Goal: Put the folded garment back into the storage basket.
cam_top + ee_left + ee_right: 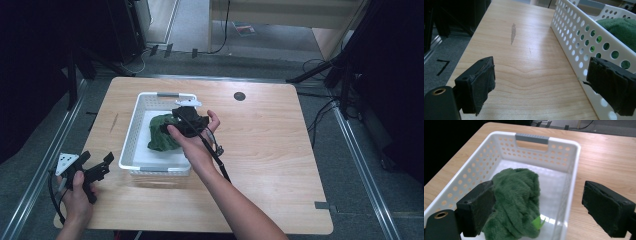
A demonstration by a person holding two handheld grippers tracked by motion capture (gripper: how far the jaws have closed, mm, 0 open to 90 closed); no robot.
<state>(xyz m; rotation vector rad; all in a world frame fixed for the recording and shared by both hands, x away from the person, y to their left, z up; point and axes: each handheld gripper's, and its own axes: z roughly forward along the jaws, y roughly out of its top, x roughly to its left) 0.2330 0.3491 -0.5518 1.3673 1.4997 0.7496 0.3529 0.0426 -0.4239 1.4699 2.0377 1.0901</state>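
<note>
— Nearest the high camera, what do you see?

— Two forearms coming in from six o'clock. At about eight o'clock on the table (280,165), the left gripper (95,167) rests in a hand, just beside the white basket's (131,131) near left corner.

— Its jaws?

— Wide apart, with bare wood between them in the left gripper view; the basket's perforated wall stands at three o'clock there.

— And the other?

— The right gripper (186,121) hangs over the basket's right rim, near the table's centre. Its jaws stand well apart and grip nothing.

— Where is the green thing?

— A green plush toy (516,202) lies inside the basket, on its floor toward the left wall. In the right gripper view it sits below the jaws at seven o'clock, partly behind the left pad; the basket's grey handle (532,138) is at twelve.
</note>
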